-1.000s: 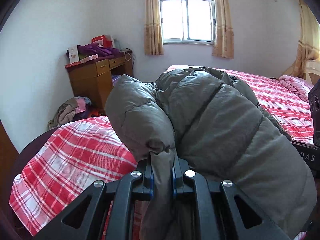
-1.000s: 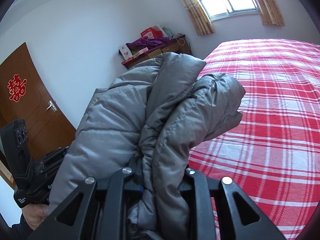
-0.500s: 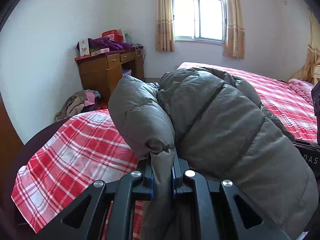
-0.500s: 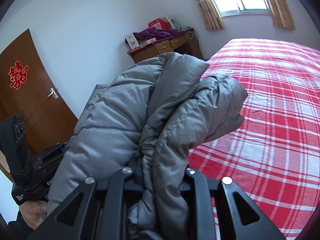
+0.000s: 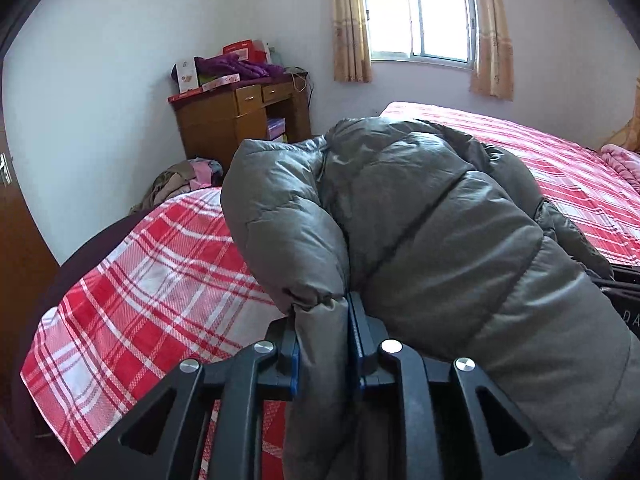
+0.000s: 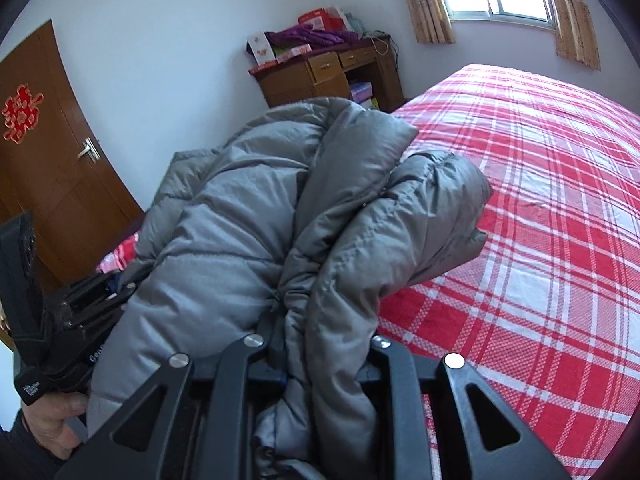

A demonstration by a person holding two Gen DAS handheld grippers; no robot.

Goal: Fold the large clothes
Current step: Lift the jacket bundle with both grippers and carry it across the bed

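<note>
Filling both views, a grey puffer jacket (image 5: pixel 460 240) bulks over the red plaid bed (image 5: pixel 152 280), hiding much of it; the left tool (image 5: pixel 322 344) grips a jacket fold, its jaws having just been easing apart with fabric still between them; the right tool (image 6: pixel 324 344) clenches another bunched fold; behind stand a cluttered wooden counter (image 5: pixel 224 120) and a window (image 5: pixel 418 16); only the right view shows the door (image 6: pixel 48 152) and a hand (image 6: pixel 52 420); only the left, a clothes heap (image 5: pixel 180 178).
</note>
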